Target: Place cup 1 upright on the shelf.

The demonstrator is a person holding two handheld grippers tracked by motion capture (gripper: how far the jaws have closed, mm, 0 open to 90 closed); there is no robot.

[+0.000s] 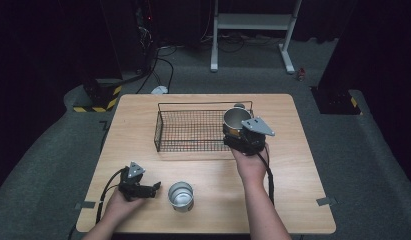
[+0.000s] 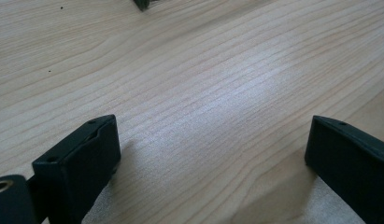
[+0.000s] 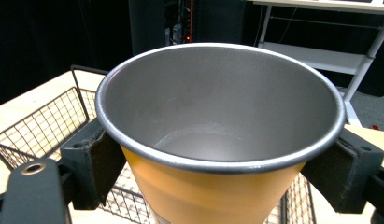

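The right hand-held gripper [image 1: 241, 134] clamps an orange cup [image 3: 213, 186] with a metal inside, upright, its jaws pressed on the cup's two sides, over the right end of the wire basket [image 1: 165, 131]. The left hand-held gripper [image 1: 154, 189] rests low on the counter [image 1: 293, 150] with jaws wide apart and nothing between them, just beside a silver cup [image 1: 181, 196] standing at the near edge.

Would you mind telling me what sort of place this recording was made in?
Probably a lab or recording studio rather than a home: a lone wooden table stands on grey carpet among dark surroundings, with hazard-striped stand bases, trailing floor cables and a white metal frame behind it.
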